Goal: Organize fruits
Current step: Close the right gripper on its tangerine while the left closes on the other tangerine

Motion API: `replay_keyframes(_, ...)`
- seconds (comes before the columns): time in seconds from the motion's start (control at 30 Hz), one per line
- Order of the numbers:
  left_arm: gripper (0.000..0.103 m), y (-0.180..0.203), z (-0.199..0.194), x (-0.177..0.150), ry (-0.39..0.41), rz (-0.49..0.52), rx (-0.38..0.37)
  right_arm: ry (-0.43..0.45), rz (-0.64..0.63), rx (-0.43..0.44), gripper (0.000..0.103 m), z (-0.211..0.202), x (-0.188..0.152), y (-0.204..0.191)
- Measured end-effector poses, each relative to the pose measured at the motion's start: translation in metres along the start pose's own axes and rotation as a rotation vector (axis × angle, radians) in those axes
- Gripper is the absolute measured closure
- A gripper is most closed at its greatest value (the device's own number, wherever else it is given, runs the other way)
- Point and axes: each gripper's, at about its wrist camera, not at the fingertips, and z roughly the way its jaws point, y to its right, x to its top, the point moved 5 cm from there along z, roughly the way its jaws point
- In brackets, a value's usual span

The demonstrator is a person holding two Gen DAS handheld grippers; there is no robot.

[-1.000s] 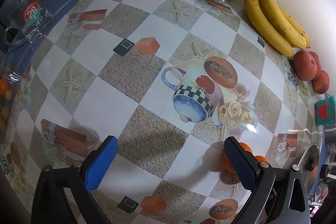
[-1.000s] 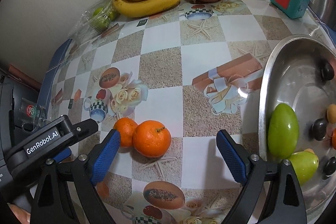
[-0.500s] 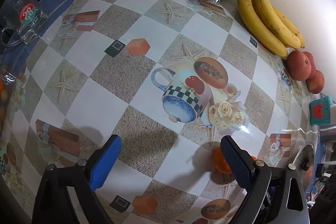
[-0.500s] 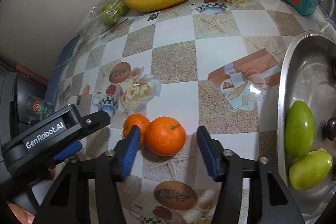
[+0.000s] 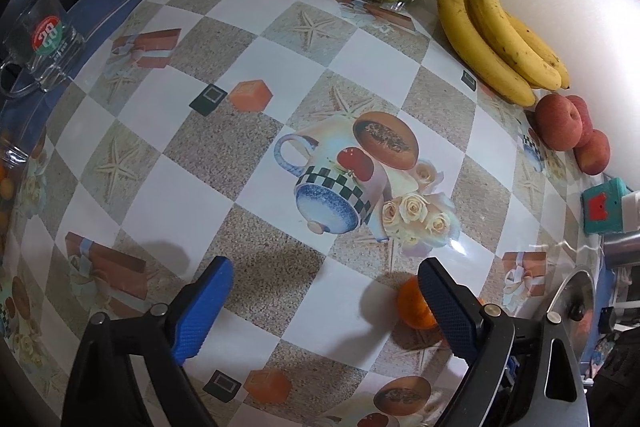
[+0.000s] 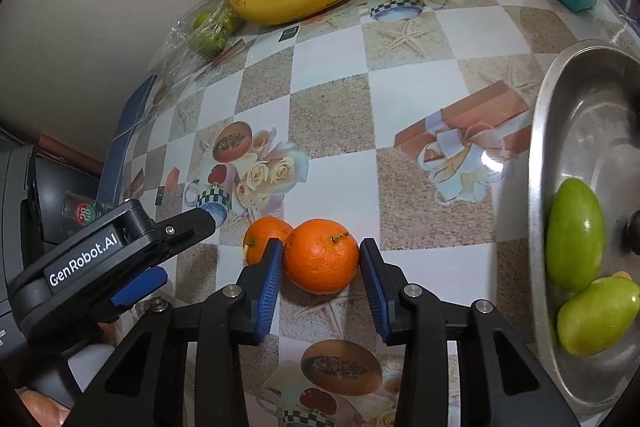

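Between my right claw [image 6: 321,273], whose jaws have just been narrowing, sits the round orange tangerine [image 6: 321,255], barely pinched. Right of it, two green mangoes [image 6: 575,233] already fill the steel bowl [image 6: 560,99]; bananas and apples remain. My left claw [image 5: 320,307] gapes empty.

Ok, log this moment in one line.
right gripper: closing around round orange tangerine, pads at its sides | left gripper: open, empty | stage: grasping

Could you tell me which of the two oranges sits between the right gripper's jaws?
It is the larger orange, stem facing up; both blue jaws of the right gripper flank it. The smaller orange lies outside the jaws, beyond the nearer one.
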Motion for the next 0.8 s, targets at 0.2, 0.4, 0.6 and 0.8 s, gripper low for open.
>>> replay_keyframes(0.2, 0.008, 0.009, 0.000, -0.003, -0.013, 0.012, -0.015, 0.017, 0.009, -0.031, 0.062, -0.010, 0.004, 0.006)
replay_keyframes(0.4, 0.008, 0.018, 0.002, -0.009, -0.025, 0.036, -0.035, 0.033, 0.027, -0.091, 0.062, -0.021, 0.007, 0.018)
replay_keyframes(0.6, 0.013, 0.031, 0.004, -0.013, -0.030, 0.077, -0.043, 0.060, 0.026, -0.158, 0.062, -0.036, 0.009, 0.027)
replay_keyframes(0.8, 0.021, 0.047, 0.006, -0.020, -0.044, 0.113, -0.054, 0.087, 0.037, -0.181, 0.062, -0.051, 0.011, 0.032)
